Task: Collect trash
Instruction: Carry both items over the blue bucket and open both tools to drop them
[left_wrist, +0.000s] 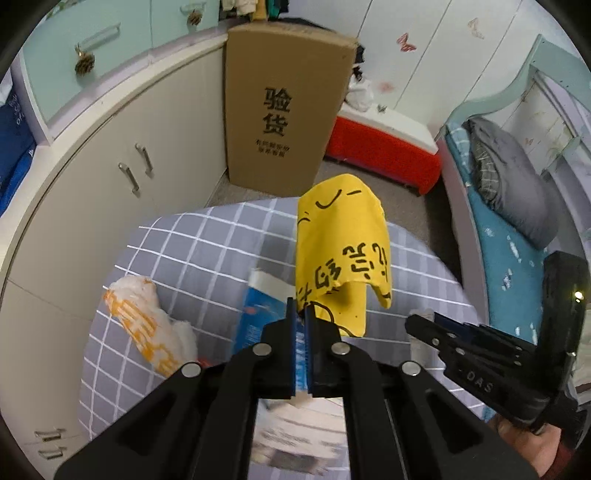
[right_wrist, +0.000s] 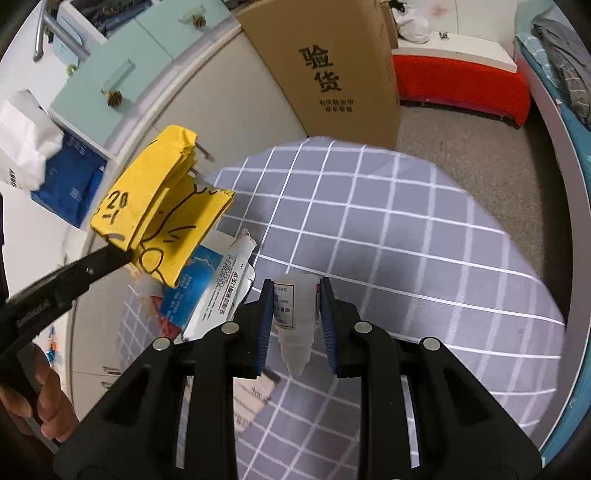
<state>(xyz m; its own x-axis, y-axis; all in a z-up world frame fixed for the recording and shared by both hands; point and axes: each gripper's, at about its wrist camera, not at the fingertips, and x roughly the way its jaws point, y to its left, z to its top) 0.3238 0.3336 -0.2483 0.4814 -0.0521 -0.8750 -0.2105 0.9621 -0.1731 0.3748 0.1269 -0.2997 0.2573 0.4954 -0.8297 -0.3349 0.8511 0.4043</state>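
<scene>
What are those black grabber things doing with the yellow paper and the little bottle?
A person is tidying up trash with a grabber in each hand. The left gripper is pinched shut on a folded yellow paper and holds it up above the checkered cloth. The right gripper is squeezing a small white bottle. A blue and white packet and a crumpled orange and white wrapper lie on the cloth, not yet collected.
</scene>
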